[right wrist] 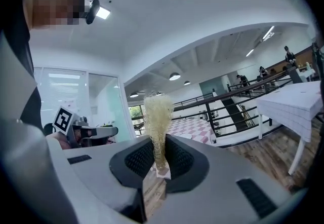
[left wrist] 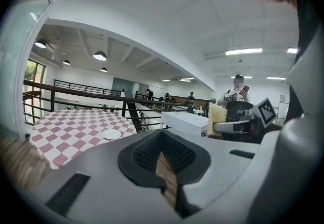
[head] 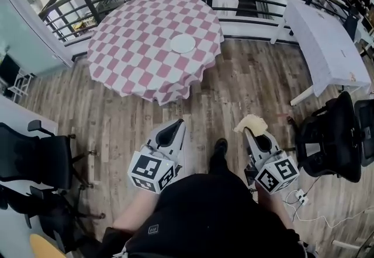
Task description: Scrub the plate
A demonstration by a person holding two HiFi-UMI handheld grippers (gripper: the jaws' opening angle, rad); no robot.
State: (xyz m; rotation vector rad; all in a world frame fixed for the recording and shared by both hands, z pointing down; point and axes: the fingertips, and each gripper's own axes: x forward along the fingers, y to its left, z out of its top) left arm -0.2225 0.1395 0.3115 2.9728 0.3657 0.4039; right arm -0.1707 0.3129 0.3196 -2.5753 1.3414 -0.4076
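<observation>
Head view: a person stands on a wooden floor (head: pixel 251 82) and holds both grippers out in front, pointing toward a round table (head: pixel 134 46) that is well apart from them.
Round table: it is covered by a cloth with pink and white squares that hangs over the edge.
Plate (head: pixel 183 43): white and round, it lies flat on the cloth, toward the table's right side as this view shows it. Its surface looks plain white; it is too small here to tell more.
Plate in left gripper view: the plate (left wrist: pixel 112 134) shows as a small white disc on the checked cloth, far beyond the jaws.
Left gripper (head: pixel 177 125): the jaws are pressed together, pad against pad. In its own view the left gripper (left wrist: pixel 163 153) shows only floor planks in the narrow slot below the pads.
Right gripper (head: pixel 252 132): the jaws pinch a pale yellow fibrous scrubber (head: pixel 251 124), which sticks out past the tips.
Right gripper view: the scrubber (right wrist: pixel 158 116) stands upright between the black ribbed pads of the right gripper (right wrist: pixel 159 159), and its loose top spreads above them.
White table (head: pixel 324 41): long, with a white cloth, it stands at the right, near a black railing (head: pixel 234 3).
Black chairs (head: pixel 327 140): one is just right of the right gripper and others stand at the left edge.
</observation>
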